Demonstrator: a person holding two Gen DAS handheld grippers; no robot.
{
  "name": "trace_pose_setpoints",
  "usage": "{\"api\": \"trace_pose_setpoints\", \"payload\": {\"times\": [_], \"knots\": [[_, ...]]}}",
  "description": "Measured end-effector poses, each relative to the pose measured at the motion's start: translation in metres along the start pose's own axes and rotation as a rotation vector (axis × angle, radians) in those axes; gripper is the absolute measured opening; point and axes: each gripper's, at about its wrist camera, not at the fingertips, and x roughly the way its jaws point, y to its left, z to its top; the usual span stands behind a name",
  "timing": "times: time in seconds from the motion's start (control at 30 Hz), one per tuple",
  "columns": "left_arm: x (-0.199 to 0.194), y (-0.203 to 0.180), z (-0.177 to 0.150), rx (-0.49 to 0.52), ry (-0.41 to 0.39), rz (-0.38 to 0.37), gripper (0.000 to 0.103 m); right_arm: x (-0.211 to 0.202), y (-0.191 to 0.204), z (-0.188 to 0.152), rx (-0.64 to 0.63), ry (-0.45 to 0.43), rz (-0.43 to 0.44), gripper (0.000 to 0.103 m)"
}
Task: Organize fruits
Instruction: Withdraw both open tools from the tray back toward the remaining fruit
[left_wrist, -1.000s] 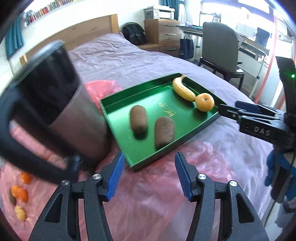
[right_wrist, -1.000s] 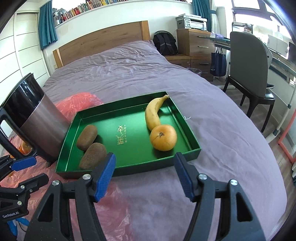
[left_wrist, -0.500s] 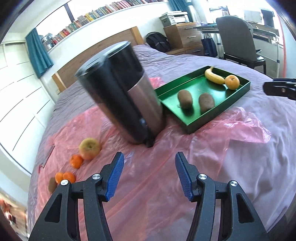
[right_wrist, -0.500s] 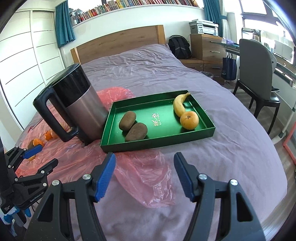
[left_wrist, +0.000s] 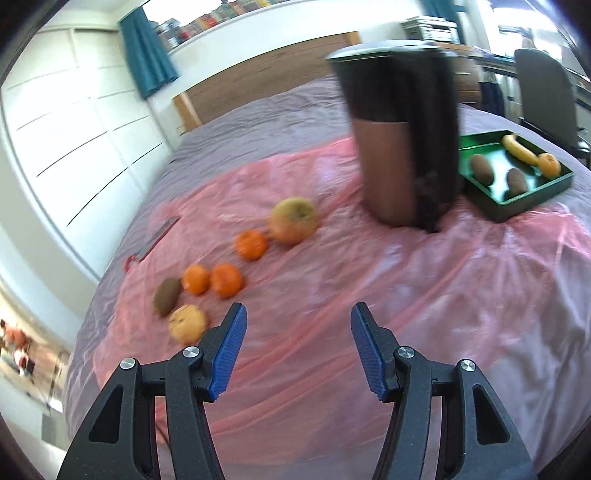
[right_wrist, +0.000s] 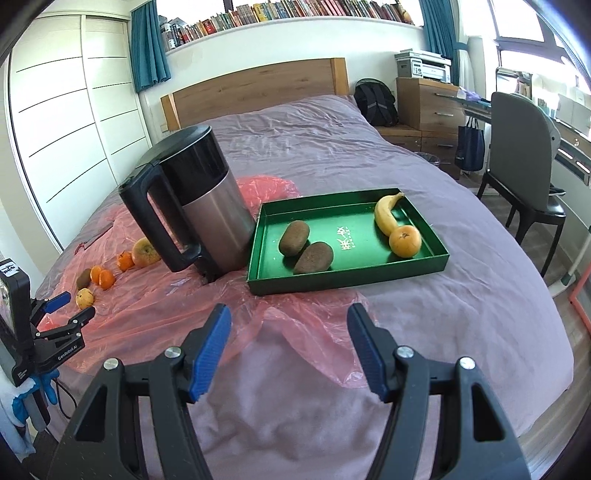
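The left gripper (left_wrist: 297, 347) hangs with its blue pads spread and nothing between them, above the crinkled pink plastic sheet (left_wrist: 369, 295) on the bed, and the loose fruit lies from its ten to twelve o'clock. Judging by that, the step in hand is to fetch one of these pieces for the shallow green rectangular tray (right_wrist: 417, 260). The nearest is a small pale yellow round fruit (left_wrist: 187, 323), just beside the left pad; it would be best taken from above with the pads square on its widest part, since the slick plastic could let it roll or bunch up under the tips. Beyond it lie a brown fuzzy kiwi (left_wrist: 167, 296), two small orange tangerines (left_wrist: 212, 280) touching each other, a third tangerine (left_wrist: 252, 243) and a larger yellow-green apple (left_wrist: 293, 220). A tall steel-and-black electric kettle (right_wrist: 195, 199) stands between this fruit and the tray, so the carry should go round it. The right gripper (right_wrist: 288, 347) is likewise spread and empty, with the tray at its twelve o'clock already holding two kiwis (right_wrist: 304, 245), a yellow banana (right_wrist: 384, 214) and an orange (right_wrist: 405, 241).
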Motion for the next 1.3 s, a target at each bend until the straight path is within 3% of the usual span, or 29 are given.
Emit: {"api": "trace_pose_setpoints", "payload": {"times": [0.4, 0.77, 0.97, 1.3], "knots": [[-0.004, 0.121, -0.054, -0.22, 0.033, 0.121, 0.053, -0.001, 0.06, 0.001, -0.088, 0.006, 0.054, 0.07], [-0.004, 0.198, -0.082, -0.386, 0.046, 0.175, 0.053, 0.005, 0.127, -0.004, -0.187, 0.034, 0.132, 0.07], [0.014, 0.217, -0.093, -0.416, 0.08, 0.146, 0.053, 0.025, 0.174, -0.009, -0.268, 0.081, 0.185, 0.07], [0.064, 0.209, -0.08, -0.394, 0.113, 0.002, 0.056, 0.081, 0.235, -0.003, -0.36, 0.149, 0.231, 0.07]]}}
